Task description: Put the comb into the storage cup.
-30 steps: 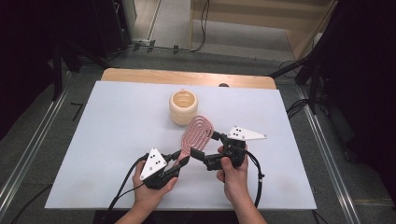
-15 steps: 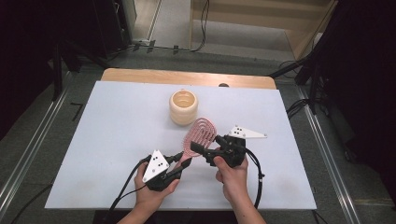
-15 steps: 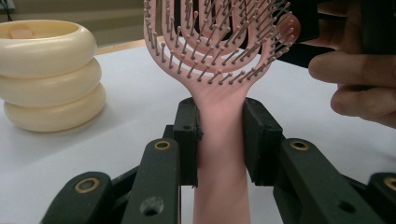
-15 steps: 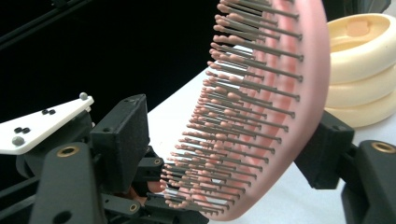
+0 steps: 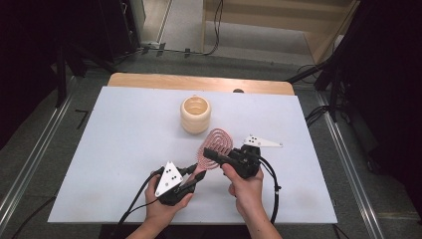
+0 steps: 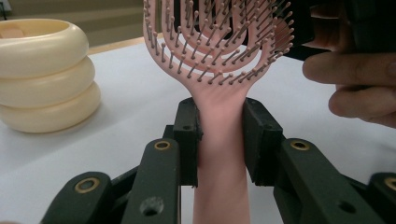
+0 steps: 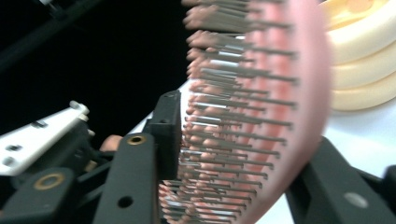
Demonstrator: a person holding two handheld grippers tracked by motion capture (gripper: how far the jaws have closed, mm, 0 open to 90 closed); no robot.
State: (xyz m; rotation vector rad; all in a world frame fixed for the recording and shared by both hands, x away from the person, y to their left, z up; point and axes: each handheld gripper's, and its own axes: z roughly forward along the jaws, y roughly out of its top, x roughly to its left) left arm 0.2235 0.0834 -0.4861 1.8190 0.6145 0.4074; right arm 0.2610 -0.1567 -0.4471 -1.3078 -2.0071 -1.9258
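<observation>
A pink hairbrush [image 5: 217, 143] with an oval, open-slotted head is held over the white table [image 5: 124, 129]. My left gripper [image 5: 196, 175] is shut on its handle, and in the left gripper view both pads press the handle [image 6: 219, 140] just below the head. My right gripper [image 5: 211, 155] comes in from the right across the lower part of the head. Its jaws have just been closing with the head between them. In the right gripper view one pad [image 7: 168, 135] sits on the bristles [image 7: 233, 116] and the other jaw lies behind the brush's back.
A cream ribbed cup [image 5: 195, 114] stands upright just beyond the brush, near the table's middle. A wooden strip [image 5: 199, 82] runs along the table's far edge. Both hands are near the front edge, with cables trailing toward the person.
My right gripper's jaws went from wide open beside the brush head to closed across it. The left gripper has kept its hold on the handle in the same place.
</observation>
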